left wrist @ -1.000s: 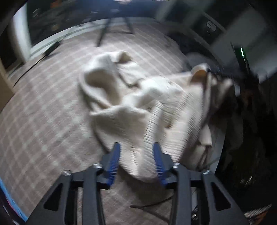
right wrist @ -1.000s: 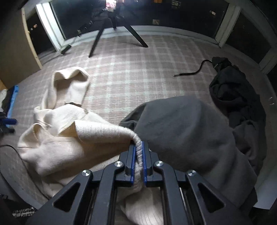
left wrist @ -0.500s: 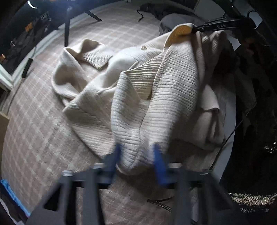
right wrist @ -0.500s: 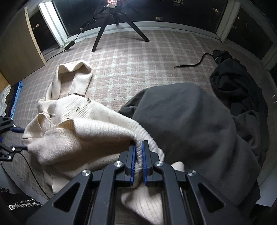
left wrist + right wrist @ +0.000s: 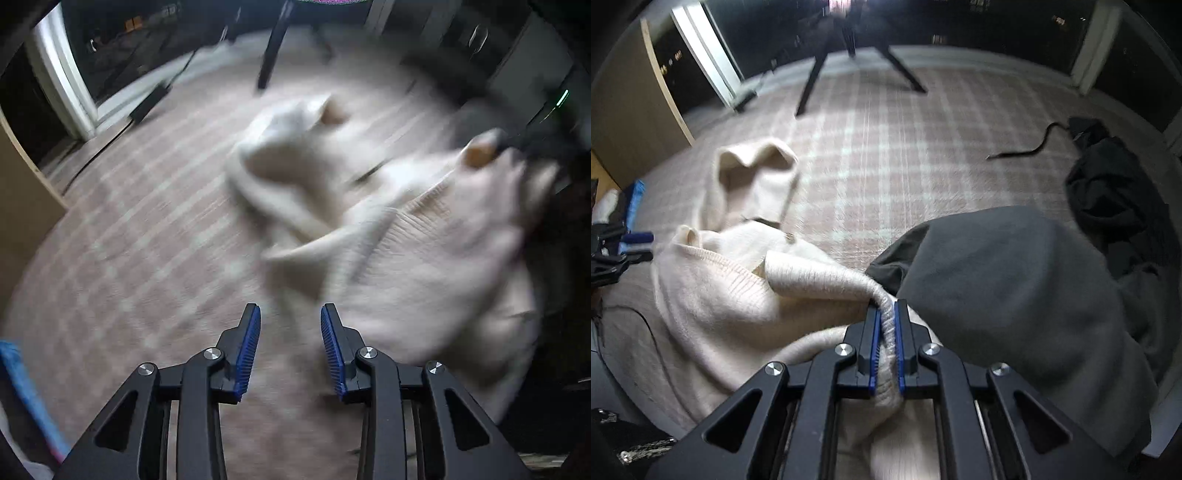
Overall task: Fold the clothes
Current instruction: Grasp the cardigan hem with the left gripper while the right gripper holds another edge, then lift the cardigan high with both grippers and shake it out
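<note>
Cream knit cardigan (image 5: 713, 295) lies crumpled on the checked carpet (image 5: 886, 155), one sleeve thrown out toward the window side, its near edge against a grey garment (image 5: 1015, 295). Right gripper (image 5: 886, 325): fingers nearly shut, pinching a rolled ridge of the cream knit between the blue pads. Left gripper (image 5: 290, 347): fingers opening, gap moderate, nothing between them; only carpet shows in the gap, the cardigan (image 5: 424, 258) edge just beyond and to the right. Left view badly motion-blurred, so the edge is hard to place exactly.

Risks, as judged:
- Left fingers close short of the hem and grab carpet or air; cause: blur and offset from the edge.
- Right pinch holds a thick bunched fold, not a single layer; lifting may drag the whole body askew.
- Grey garment touching the knit could be dragged along.
</note>
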